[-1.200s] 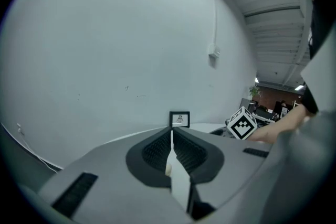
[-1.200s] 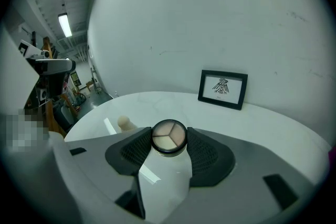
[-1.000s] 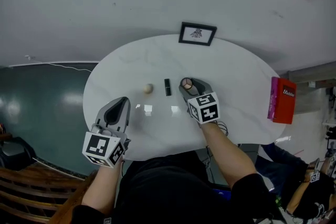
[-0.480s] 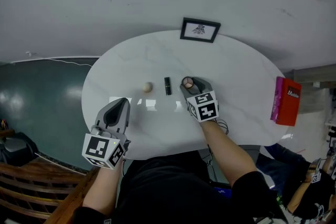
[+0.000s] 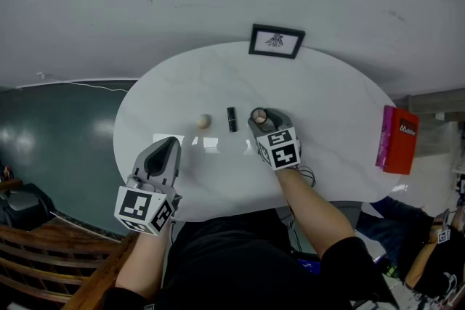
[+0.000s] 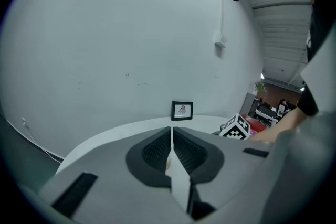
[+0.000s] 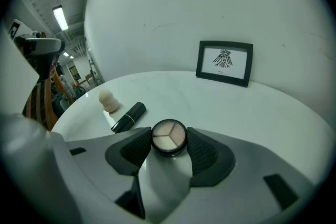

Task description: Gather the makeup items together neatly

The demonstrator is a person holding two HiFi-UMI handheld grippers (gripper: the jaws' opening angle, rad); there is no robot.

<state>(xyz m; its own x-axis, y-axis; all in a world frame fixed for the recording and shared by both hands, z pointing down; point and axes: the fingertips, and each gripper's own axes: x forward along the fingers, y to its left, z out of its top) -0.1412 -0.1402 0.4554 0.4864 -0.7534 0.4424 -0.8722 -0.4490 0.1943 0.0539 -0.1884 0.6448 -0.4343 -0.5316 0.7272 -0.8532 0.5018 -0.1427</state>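
On the white oval table (image 5: 327,98) lie a beige sponge (image 5: 204,121) (image 7: 107,100), a black lipstick (image 5: 232,119) (image 7: 128,117) and a round compact (image 5: 259,115) (image 7: 168,137) with pale powders. My right gripper (image 5: 260,117) (image 7: 168,140) is shut on the compact, just right of the lipstick and low over the table. My left gripper (image 5: 165,147) (image 6: 171,150) hovers shut and empty over the table's near left edge, well short of the sponge.
A small black picture frame (image 5: 276,41) (image 7: 224,62) stands at the table's far edge. A red box (image 5: 395,139) lies at the right edge. A dark floor lies to the left, wooden furniture (image 5: 43,265) at bottom left.
The right gripper has sunk slightly with the compact in it. The left gripper has stayed in place.
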